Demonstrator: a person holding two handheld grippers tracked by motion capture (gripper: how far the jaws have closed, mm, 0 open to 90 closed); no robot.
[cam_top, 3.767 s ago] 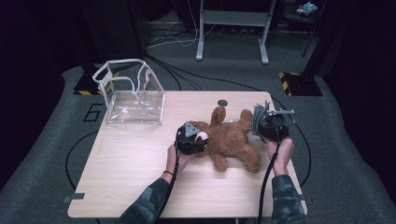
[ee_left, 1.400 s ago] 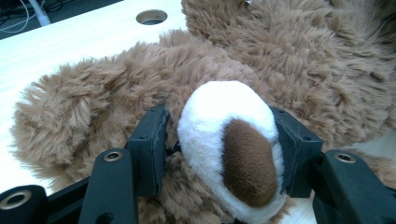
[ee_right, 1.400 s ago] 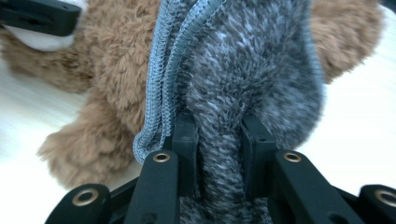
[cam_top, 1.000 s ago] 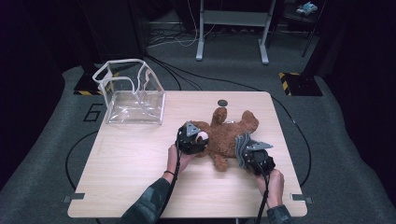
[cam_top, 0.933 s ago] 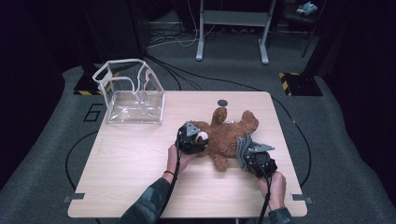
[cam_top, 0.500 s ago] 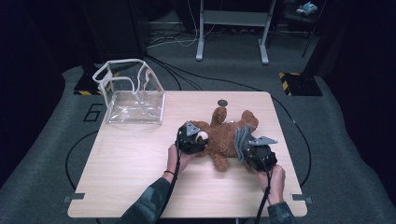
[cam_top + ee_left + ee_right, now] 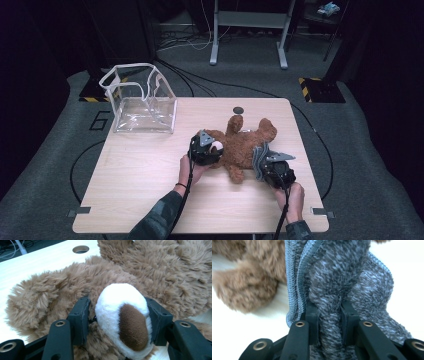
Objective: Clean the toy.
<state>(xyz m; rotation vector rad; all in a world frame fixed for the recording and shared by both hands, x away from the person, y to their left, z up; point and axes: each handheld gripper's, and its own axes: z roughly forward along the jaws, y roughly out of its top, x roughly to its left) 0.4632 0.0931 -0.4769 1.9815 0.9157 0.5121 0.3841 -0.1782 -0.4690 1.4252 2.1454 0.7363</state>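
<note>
High view first: we see the fluffy brown teddy bear (image 7: 245, 145) lying on its back at the middle of the pale wooden table (image 7: 150, 190), our left gripper (image 7: 204, 149) clamped on its white muzzle (image 7: 122, 320). Our right gripper (image 7: 272, 170), at the bear's near right, pinches a bunched grey knitted garment (image 7: 342, 290) between its jaws. We judge the dressing barely begun: the bear is steadied, the garment brought beside its leg, and none of it is on the bear yet.

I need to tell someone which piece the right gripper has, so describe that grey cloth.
On the wooden table, beside the brown teddy bear, the right gripper pinches a bunched grey knit cloth. Its speckled grey weave and ribbed blue edge set it apart from brown fur.
</note>
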